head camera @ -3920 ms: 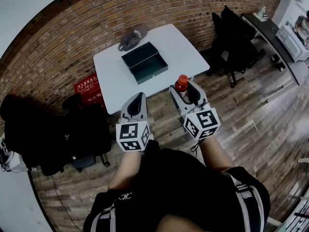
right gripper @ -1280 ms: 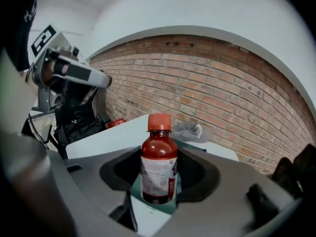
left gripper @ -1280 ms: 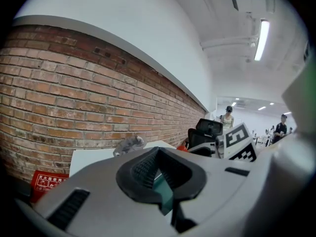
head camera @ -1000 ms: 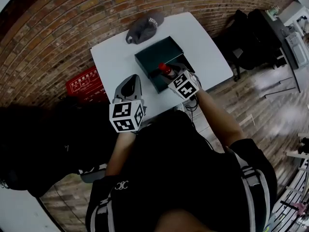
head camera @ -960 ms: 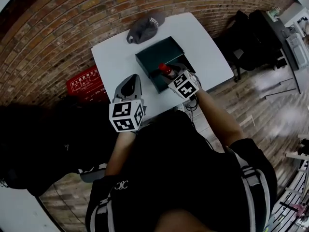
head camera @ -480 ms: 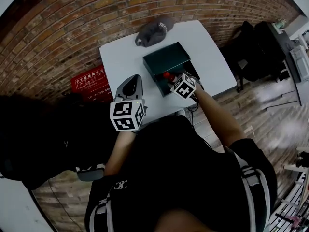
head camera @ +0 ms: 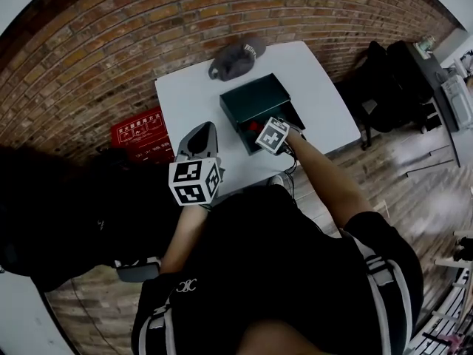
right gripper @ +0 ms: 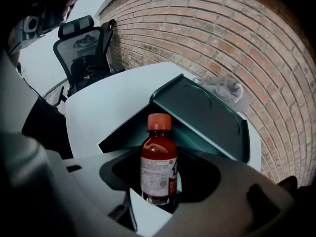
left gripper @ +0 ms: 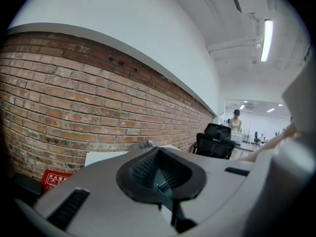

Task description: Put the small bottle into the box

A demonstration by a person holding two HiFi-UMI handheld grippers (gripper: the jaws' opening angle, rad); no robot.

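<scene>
Fingers of the right gripper grip the small bottle upright, red cap up, at the mouth of the open dark-green box on the white desk. The left gripper, fingers together and empty, hangs by the desk's near edge. A grey cap lies behind the box.

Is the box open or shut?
Open: the box has its lid tilted back, and its dark inside shows behind the bottle.
</scene>
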